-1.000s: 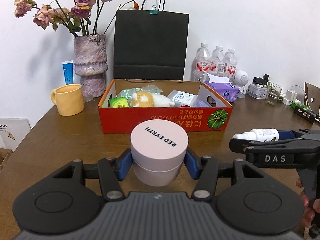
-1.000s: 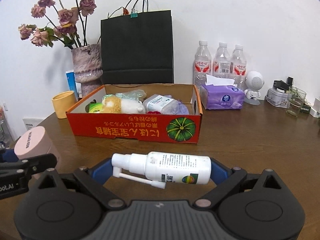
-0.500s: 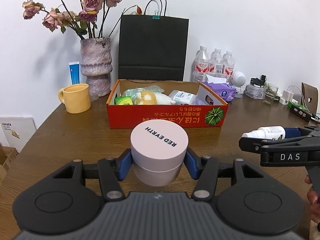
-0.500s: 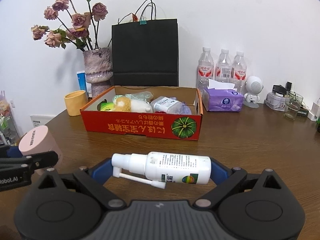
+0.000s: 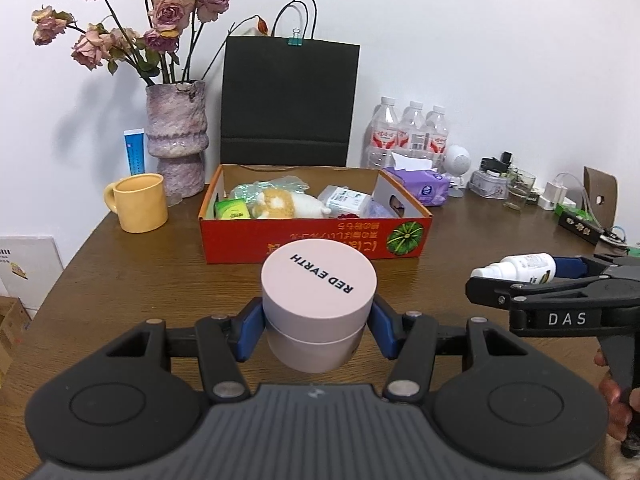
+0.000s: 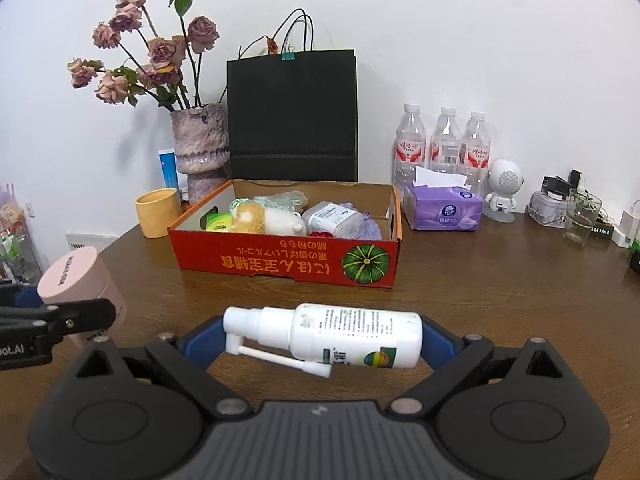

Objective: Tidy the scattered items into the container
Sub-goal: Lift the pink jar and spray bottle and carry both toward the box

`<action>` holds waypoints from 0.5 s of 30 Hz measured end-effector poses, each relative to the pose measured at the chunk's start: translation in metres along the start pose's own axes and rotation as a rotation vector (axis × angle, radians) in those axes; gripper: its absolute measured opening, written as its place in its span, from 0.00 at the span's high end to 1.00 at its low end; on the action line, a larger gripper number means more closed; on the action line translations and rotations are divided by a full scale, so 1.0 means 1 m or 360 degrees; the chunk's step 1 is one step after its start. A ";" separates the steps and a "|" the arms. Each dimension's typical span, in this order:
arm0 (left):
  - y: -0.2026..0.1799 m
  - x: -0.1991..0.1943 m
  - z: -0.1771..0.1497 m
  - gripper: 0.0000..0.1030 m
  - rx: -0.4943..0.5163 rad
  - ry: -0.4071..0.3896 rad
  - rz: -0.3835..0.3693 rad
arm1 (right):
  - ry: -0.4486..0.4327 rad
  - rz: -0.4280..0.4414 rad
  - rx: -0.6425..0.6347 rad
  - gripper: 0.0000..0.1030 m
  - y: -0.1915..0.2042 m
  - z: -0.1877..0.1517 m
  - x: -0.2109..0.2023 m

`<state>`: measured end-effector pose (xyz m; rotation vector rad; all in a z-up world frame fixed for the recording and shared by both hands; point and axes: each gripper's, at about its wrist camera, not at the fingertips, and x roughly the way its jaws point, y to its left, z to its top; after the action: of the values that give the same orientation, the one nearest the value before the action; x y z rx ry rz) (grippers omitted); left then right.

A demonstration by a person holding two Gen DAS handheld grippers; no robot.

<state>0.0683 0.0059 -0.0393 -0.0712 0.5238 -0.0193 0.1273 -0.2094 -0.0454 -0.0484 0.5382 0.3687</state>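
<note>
My left gripper (image 5: 318, 330) is shut on a pink round "RED EARTH" jar (image 5: 318, 300), held above the table in front of the red cardboard box (image 5: 316, 242). My right gripper (image 6: 320, 338) is shut on a white spray bottle (image 6: 344, 336) lying sideways between the blue pads, also above the table. The box (image 6: 288, 260) holds a plush toy (image 6: 266, 218), a green packet and plastic-wrapped packs. In the left wrist view the right gripper (image 5: 516, 276) with the bottle shows at the right. In the right wrist view the jar (image 6: 78, 280) shows at the left.
Behind the box stand a black paper bag (image 5: 288, 100), a vase of dried roses (image 5: 176, 136), a yellow mug (image 5: 138, 202), three water bottles (image 5: 412, 132), a purple tissue pack (image 6: 442, 210) and small gadgets at the right. The table's left edge is close.
Both grippers have risen and drawn back from the box with their loads; the box looks smaller and farther. Neither grip has changed.
</note>
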 end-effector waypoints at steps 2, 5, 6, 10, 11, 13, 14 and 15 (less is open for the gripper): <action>0.000 -0.003 0.004 0.45 -0.0003 -0.0005 -0.0007 | -0.0002 0.0002 -0.0003 0.04 0.000 0.003 -0.002; -0.001 -0.008 0.009 0.45 0.0016 -0.0030 0.0004 | -0.0003 0.0005 -0.0009 0.04 -0.001 0.008 -0.004; 0.000 -0.009 0.011 0.45 0.0012 -0.0034 0.0002 | -0.0002 0.0011 -0.0006 0.04 -0.001 0.009 -0.004; 0.003 -0.010 0.017 0.45 -0.0003 -0.0019 -0.0015 | 0.0003 0.0033 0.0007 0.04 -0.002 0.014 -0.006; 0.004 -0.010 0.018 0.45 0.0000 -0.0020 -0.0014 | 0.0004 0.0038 0.0010 0.04 -0.002 0.015 -0.006; 0.004 -0.011 0.020 0.45 0.0009 -0.0023 -0.0012 | -0.0002 0.0035 0.0000 0.04 -0.001 0.018 -0.007; 0.004 -0.012 0.022 0.45 0.0015 -0.0025 -0.0012 | -0.0004 0.0035 -0.0004 0.04 -0.001 0.020 -0.007; 0.004 -0.012 0.023 0.45 0.0020 -0.0028 -0.0012 | -0.0006 0.0035 -0.0008 0.04 -0.001 0.021 -0.008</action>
<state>0.0695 0.0112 -0.0137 -0.0610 0.5058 -0.0291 0.1317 -0.2095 -0.0232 -0.0468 0.5341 0.3914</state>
